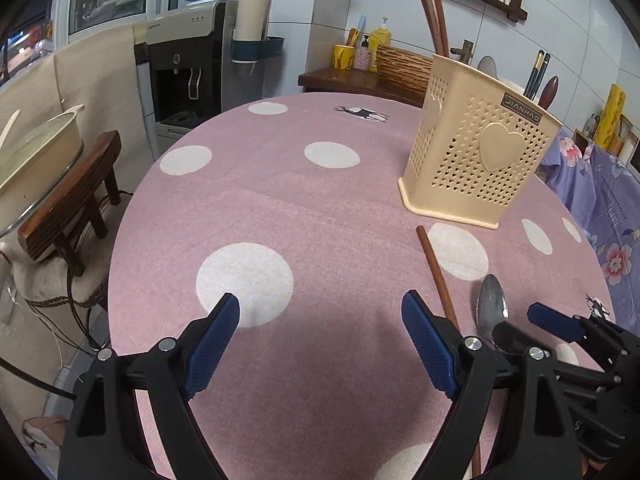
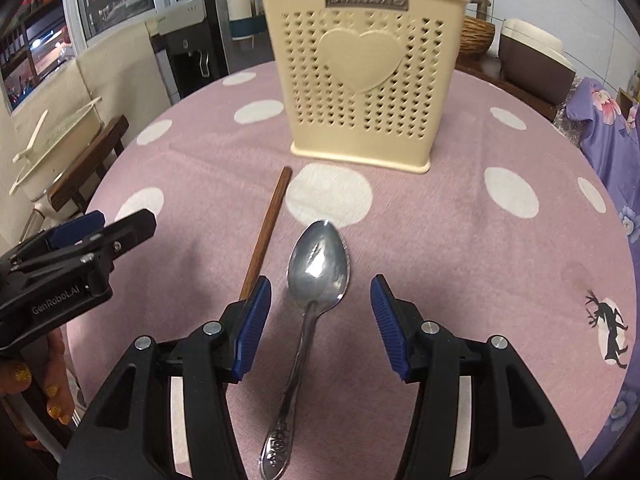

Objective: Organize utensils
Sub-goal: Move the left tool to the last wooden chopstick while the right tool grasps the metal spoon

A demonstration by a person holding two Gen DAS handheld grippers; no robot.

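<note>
A metal spoon lies on the pink dotted tablecloth, bowl pointing at the cream utensil holder. My right gripper is open, its jaws on either side of the spoon's neck, not closed on it. A brown chopstick lies just left of the spoon. My left gripper is open and empty over bare cloth, left of the chopstick and spoon. The holder stands at the far right in the left wrist view and has chopsticks and utensils in it.
A wooden stool with a cream pot stands left of the round table. A water dispenser is behind. A side shelf holds a wicker basket and bottles. A floral cloth lies to the right.
</note>
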